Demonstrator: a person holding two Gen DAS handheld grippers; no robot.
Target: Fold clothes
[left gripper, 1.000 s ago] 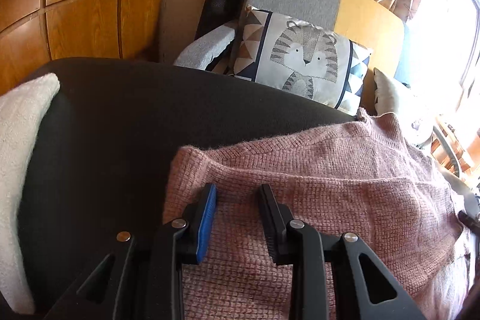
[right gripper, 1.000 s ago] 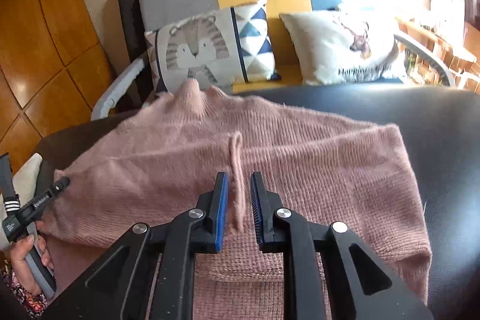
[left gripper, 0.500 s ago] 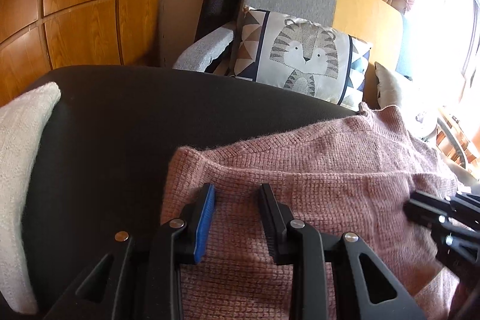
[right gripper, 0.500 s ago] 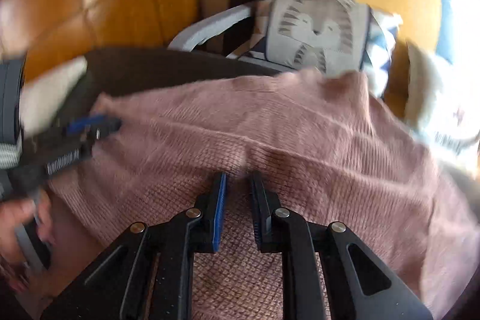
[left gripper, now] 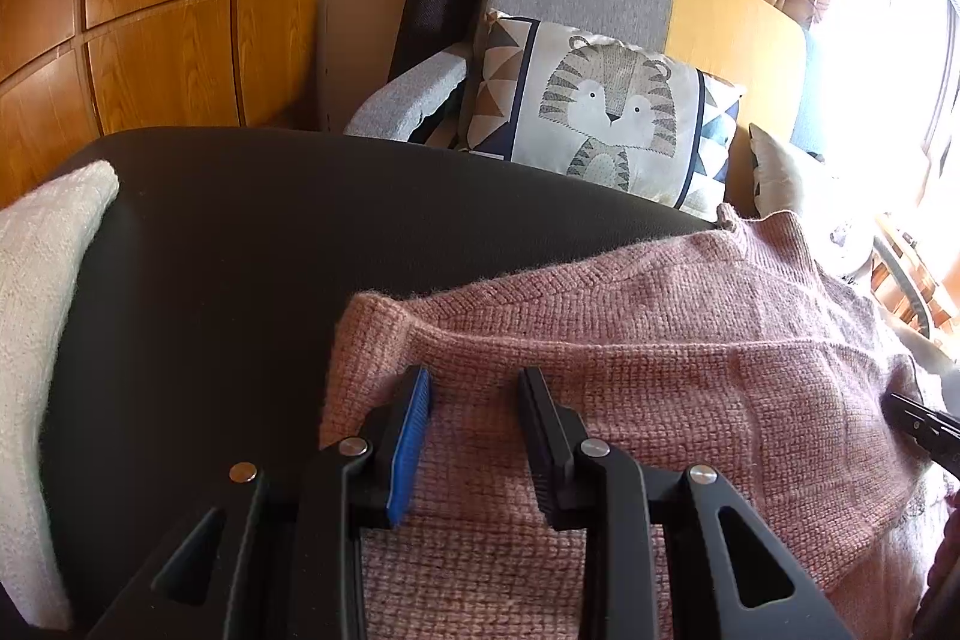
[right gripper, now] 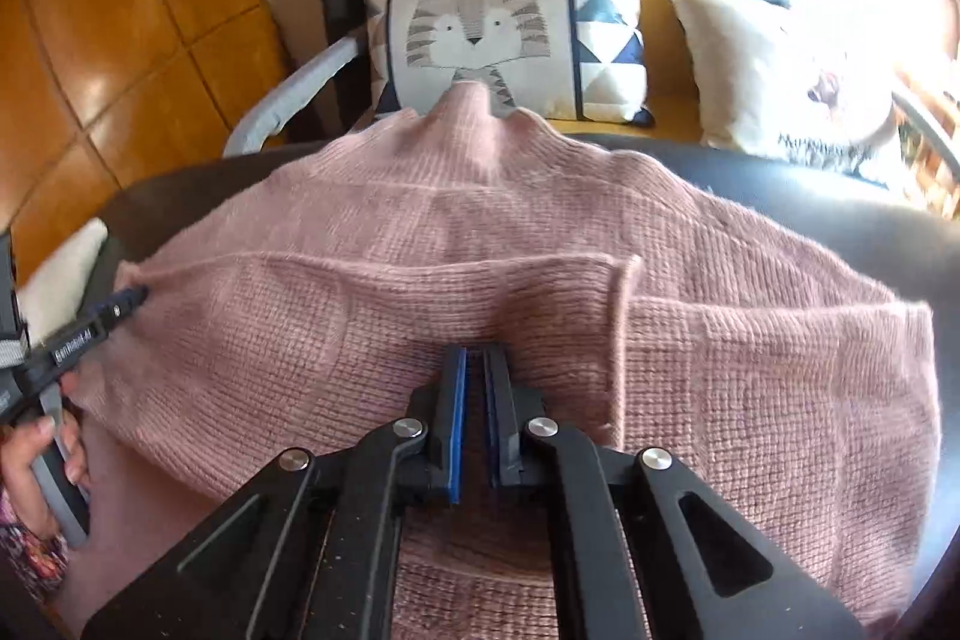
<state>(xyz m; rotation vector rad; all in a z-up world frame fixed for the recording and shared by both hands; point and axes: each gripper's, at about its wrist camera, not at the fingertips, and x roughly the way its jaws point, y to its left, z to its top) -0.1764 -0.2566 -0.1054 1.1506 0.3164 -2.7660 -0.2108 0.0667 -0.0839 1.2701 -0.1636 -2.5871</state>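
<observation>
The dark table (left gripper: 252, 232) fills the middle of both views and carries the pink knitted sweater (right gripper: 480, 244), which lies spread across the centre and lower half of the right wrist frame, collar toward the tiger cushion (right gripper: 480, 28) at the top, presumably flattened for folding. The left gripper (left gripper: 474, 388), at lower centre of its own frame, stands partly open over the sweater's left corner, gripping nothing, probably staged to take that edge. The right gripper (right gripper: 476, 358), at lower centre, has its jaws nearly together on a pinch of knit at the near hem, apparently to lift it for a fold.
</observation>
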